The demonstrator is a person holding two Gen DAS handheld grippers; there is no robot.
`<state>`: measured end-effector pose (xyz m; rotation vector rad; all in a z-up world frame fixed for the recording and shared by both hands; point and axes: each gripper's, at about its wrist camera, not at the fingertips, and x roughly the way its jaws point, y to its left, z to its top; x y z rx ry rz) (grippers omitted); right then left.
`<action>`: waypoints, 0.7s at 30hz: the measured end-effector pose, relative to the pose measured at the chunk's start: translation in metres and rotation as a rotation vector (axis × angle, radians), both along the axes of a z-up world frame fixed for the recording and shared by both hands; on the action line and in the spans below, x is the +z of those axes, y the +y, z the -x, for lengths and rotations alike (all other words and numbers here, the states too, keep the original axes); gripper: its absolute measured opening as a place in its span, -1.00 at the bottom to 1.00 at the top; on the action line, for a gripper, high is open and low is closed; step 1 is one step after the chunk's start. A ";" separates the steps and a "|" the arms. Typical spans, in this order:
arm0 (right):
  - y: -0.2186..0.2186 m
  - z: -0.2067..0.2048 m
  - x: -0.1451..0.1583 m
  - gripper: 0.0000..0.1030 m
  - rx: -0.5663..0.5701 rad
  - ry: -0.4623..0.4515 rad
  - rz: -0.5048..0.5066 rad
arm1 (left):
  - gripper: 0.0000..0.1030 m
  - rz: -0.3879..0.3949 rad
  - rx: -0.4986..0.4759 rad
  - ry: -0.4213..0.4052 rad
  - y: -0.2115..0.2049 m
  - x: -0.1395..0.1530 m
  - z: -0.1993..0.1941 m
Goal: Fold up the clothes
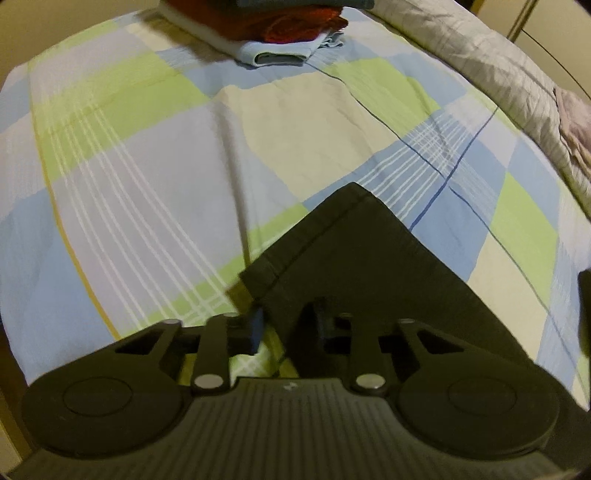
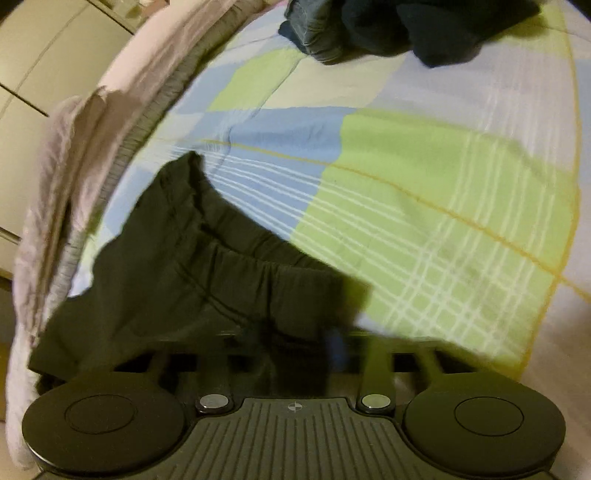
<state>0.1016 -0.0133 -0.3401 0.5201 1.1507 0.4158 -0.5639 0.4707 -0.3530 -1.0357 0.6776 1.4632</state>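
Both grippers, left [image 1: 288, 325] and right [image 2: 295, 350], pinch the dark cotton garment [image 1: 354, 258] above the checked bedsheet [image 1: 184, 147]; blurred motion suggests a hem could slip

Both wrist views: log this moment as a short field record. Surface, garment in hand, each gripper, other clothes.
surface: checked bedspread in blue, green and cream
garment: dark garment, hemmed corner in the left view, gathered waistband in the right view
left gripper: shut on the dark garment near its hem
right gripper: cloth between the fingers, blurred; grip cannot be confirmed
folded pile: red and light blue items, far end of bed
unfolded clothes: dark heap, far end in right view
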 end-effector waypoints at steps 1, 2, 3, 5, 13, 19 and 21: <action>0.000 0.000 0.004 -0.56 0.003 -0.003 0.008 | -0.81 0.003 0.006 -0.012 0.000 0.002 0.003; 0.000 0.001 0.009 -0.57 0.007 -0.005 0.016 | -0.83 0.005 0.015 -0.027 0.001 0.004 0.006; 0.000 0.001 0.013 -0.58 0.010 -0.008 0.024 | -0.88 0.007 0.042 -0.058 0.001 0.008 0.011; -0.001 0.007 0.041 -0.59 0.051 -0.079 0.007 | -0.92 -0.013 0.047 -0.097 -0.002 0.021 0.016; -0.033 0.030 0.106 -0.60 0.020 -0.140 0.012 | -0.93 -0.114 -0.098 -0.112 -0.024 0.062 0.021; -0.053 0.022 0.033 -0.49 -0.066 0.072 0.199 | -0.77 0.000 -0.136 0.064 -0.039 0.016 0.010; -0.049 0.023 0.025 -0.17 -0.097 0.119 0.227 | -0.65 0.000 -0.116 0.074 -0.042 0.016 0.011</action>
